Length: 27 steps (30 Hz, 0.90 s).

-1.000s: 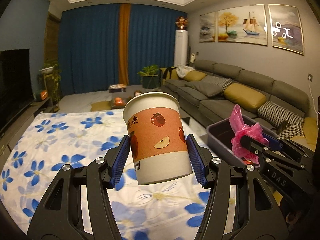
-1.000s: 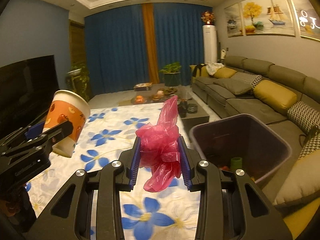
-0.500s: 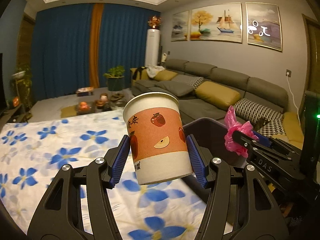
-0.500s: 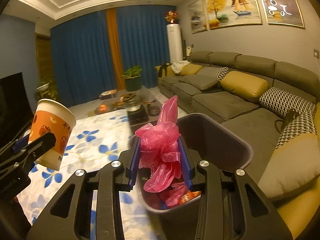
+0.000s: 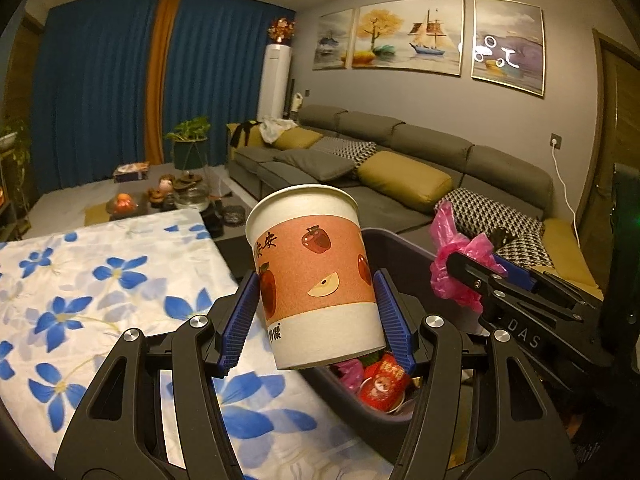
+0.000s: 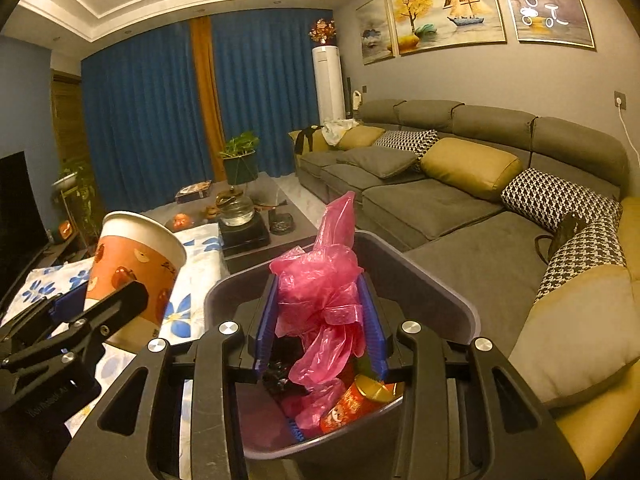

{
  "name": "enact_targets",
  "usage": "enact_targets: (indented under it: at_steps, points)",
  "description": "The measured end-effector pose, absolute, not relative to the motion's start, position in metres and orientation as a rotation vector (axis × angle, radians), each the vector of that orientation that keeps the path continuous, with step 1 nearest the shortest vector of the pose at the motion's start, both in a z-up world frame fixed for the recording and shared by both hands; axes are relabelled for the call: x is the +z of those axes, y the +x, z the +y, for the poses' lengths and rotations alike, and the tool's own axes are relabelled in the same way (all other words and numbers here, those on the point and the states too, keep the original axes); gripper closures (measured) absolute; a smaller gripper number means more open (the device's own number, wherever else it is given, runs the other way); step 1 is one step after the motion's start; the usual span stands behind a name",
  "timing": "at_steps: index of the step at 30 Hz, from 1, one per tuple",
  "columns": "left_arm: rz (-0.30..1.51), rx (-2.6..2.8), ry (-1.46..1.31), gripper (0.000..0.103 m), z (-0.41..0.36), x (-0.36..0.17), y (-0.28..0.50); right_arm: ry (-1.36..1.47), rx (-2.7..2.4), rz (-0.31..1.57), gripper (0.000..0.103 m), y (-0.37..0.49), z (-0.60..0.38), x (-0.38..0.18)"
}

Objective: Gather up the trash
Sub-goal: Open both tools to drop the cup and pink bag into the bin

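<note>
My left gripper [image 5: 316,322] is shut on a paper cup [image 5: 316,276] with an orange band of apple pictures, held upright over the near rim of the dark trash bin [image 5: 400,246]. The cup [image 6: 132,268] and left gripper [image 6: 100,312] also show at the left of the right wrist view. My right gripper [image 6: 322,324] is shut on a crumpled pink plastic bag [image 6: 320,292] directly above the bin [image 6: 436,284]. In the left wrist view the pink bag [image 5: 460,268] hangs at the right. Red packaging [image 6: 352,404] and more pink plastic lie inside the bin.
A table under a white cloth with blue flowers [image 5: 100,292] lies left of the bin. A grey sofa [image 6: 460,200] with yellow and patterned cushions runs along the right. A low tea table [image 6: 244,224] with a glass kettle stands behind, before blue curtains.
Both grippers swung right, from over the flowered cloth to the bin. The pink bag now hangs above the bin's inside and the cup over its near rim. Both grips are unchanged.
</note>
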State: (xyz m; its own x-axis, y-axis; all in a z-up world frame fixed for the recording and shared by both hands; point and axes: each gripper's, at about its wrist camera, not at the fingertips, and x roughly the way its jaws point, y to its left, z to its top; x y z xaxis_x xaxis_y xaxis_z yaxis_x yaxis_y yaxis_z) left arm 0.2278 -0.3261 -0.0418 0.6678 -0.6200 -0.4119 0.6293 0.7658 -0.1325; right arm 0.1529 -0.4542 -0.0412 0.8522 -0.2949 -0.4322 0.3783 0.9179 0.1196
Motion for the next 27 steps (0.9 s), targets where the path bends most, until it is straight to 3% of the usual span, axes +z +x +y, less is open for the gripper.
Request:
enact_targets:
  at_steps: [8,11,13,22,25,27]
  points:
    - [0.487,-0.729,0.007,0.045,-0.344,-0.054,0.244,0.216,-0.360,0.414,0.063,0.156,-0.459,-0.043]
    - [0.506,-0.739,-0.013,0.044,-0.349,-0.057,0.250,0.223,-0.366,0.415,0.057,0.158,-0.462,-0.044]
    - [0.511,-0.750,-0.016,0.044,-0.353,-0.059,0.252,0.230,-0.368,0.409,0.046,0.158,-0.463,-0.043]
    - [0.569,-0.810,-0.001,0.043,-0.372,-0.075,0.262,0.276,-0.442,0.360,0.035,0.140,-0.478,-0.039]
    - [0.603,-0.821,0.017,0.036,-0.376,-0.082,0.266,0.273,-0.468,0.340,0.029,0.131,-0.478,-0.036]
    - [0.604,-0.819,0.020,0.024,-0.375,-0.085,0.266,0.263,-0.483,0.323,0.024,0.124,-0.477,-0.033]
